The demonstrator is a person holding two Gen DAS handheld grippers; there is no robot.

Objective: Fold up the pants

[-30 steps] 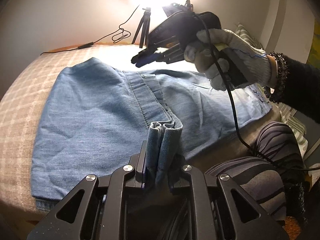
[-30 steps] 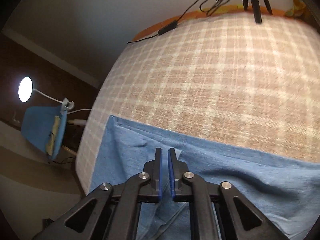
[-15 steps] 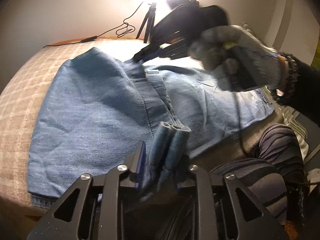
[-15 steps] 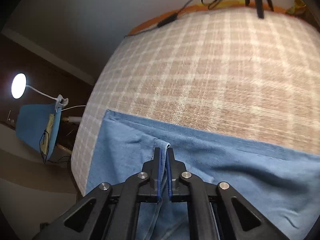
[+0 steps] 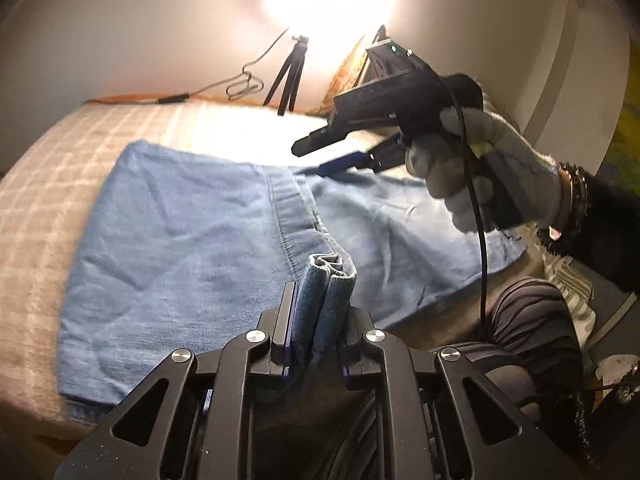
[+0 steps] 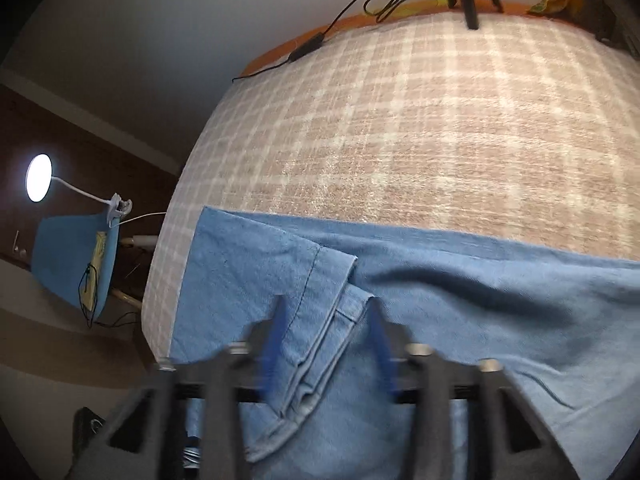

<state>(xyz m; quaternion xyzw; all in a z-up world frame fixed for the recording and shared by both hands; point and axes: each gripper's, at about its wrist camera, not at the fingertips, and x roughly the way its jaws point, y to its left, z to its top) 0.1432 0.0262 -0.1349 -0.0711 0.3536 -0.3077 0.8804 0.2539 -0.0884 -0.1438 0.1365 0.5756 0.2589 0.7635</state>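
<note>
The left gripper (image 5: 320, 304) pinches a bunched fold of the pants (image 5: 180, 240) at their near edge, its jaws closing after a brief slackening half a second ago. The denim lies spread on the plaid bedcover (image 6: 440, 120). Farther off, the right gripper (image 5: 316, 156), held in a gloved hand (image 5: 480, 168), clamped the far hem 1 second ago; now its jaws are opening and it has lifted clear, with the cloth lying below them untouched. A tripod (image 5: 290, 76) stands beyond.
</note>
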